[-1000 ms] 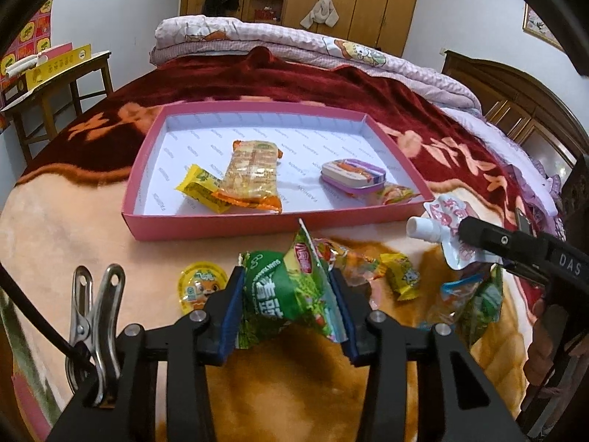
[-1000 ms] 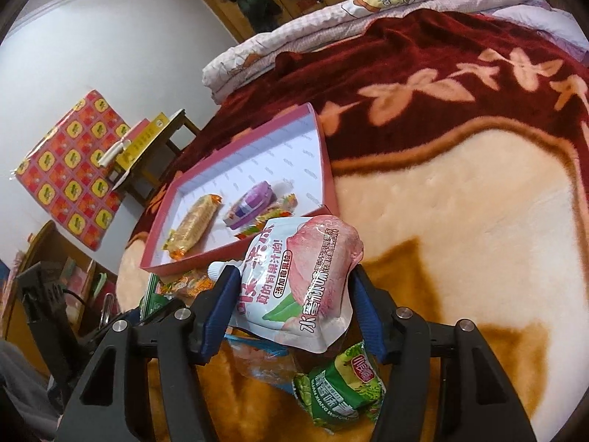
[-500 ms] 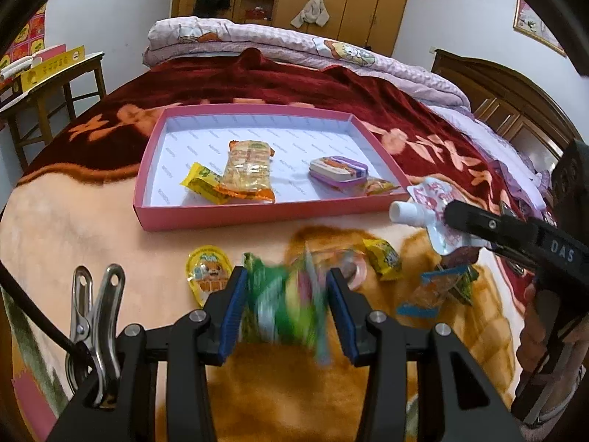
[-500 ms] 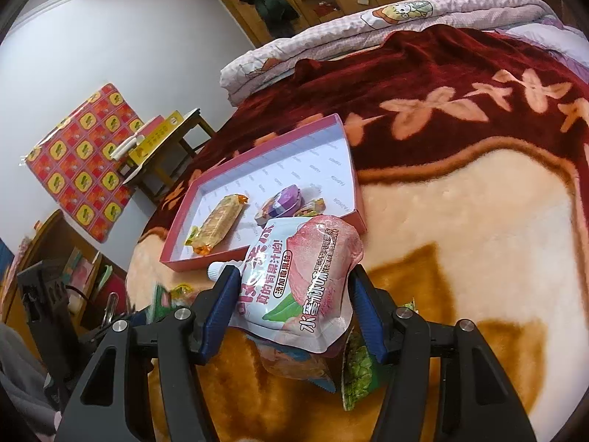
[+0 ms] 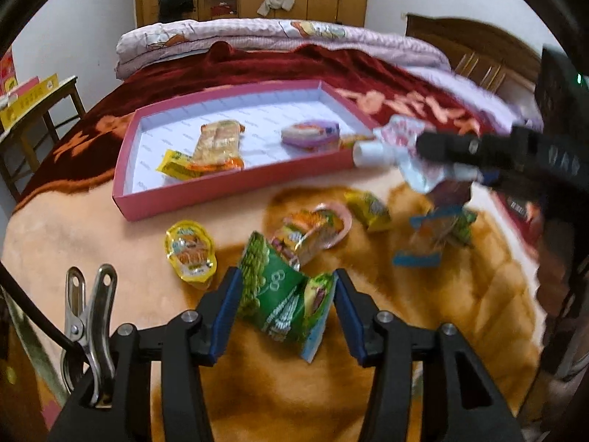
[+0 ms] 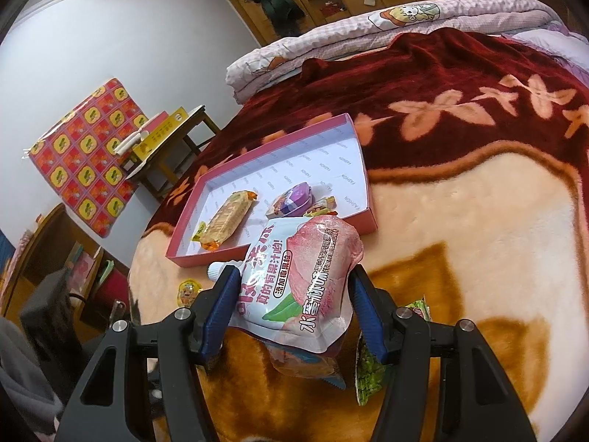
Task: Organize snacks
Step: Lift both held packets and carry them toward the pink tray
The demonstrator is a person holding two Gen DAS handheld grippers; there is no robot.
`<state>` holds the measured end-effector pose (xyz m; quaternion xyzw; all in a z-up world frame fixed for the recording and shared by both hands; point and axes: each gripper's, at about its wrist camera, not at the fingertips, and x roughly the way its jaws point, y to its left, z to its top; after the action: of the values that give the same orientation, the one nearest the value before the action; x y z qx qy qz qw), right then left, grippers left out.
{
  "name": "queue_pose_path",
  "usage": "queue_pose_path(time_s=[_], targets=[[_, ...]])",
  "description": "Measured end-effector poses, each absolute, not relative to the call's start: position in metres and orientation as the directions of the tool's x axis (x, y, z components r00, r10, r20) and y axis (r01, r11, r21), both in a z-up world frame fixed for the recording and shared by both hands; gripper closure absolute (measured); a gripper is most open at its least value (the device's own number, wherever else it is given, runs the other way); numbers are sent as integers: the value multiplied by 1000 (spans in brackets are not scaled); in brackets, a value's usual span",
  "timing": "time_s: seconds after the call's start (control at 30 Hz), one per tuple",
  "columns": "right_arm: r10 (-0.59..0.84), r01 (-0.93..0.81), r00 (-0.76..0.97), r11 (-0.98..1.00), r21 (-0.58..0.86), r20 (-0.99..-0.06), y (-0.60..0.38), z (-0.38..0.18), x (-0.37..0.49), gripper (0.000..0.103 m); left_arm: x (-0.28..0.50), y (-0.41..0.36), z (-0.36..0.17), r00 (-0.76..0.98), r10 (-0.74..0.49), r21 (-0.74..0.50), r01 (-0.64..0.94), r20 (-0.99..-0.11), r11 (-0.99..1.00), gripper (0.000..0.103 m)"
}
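Note:
A pink tray (image 5: 221, 195) lies on the blanket holding a wafer packet (image 5: 217, 143) and a purple packet (image 5: 311, 134). My left gripper (image 5: 285, 305) hovers low over the blanket in front of it. Its jaws are opening, and a green snack packet (image 5: 283, 294) lies tipped and loose between the blue pads. My right gripper (image 6: 294, 294) is shut on a pink peach juice pouch (image 6: 302, 272), held above the blanket near the tray's (image 6: 206, 258) front corner. The left wrist view shows that pouch (image 5: 408, 140) at the right.
Loose snacks lie on the blanket before the tray: a yellow jelly cup (image 5: 189, 254), an orange packet (image 5: 309, 232), a small yellow packet (image 5: 368, 210) and blue and green packets (image 5: 438, 235). A wooden table (image 5: 36, 99) stands left. A folded quilt (image 5: 257, 37) lies behind.
The left jaws have spread and the green packet has tipped over between them. The left view has rolled and shifted. The right gripper still holds the pouch, now closer to the tray.

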<state>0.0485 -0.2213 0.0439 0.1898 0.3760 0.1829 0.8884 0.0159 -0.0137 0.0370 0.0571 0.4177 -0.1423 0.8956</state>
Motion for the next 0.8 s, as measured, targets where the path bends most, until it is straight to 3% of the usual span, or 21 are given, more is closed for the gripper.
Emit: queue_pose_path(time_s=[0.33,0.8], targets=[[471,-184,649,860,477,-598,-220,45,47,42,21,-7,26,599,-220,-39,300,-770,953,47],[476,-196,651,858,475,-591,-215,50,41,42,10,9,49,623,-255,-94,279,-740,956,55]])
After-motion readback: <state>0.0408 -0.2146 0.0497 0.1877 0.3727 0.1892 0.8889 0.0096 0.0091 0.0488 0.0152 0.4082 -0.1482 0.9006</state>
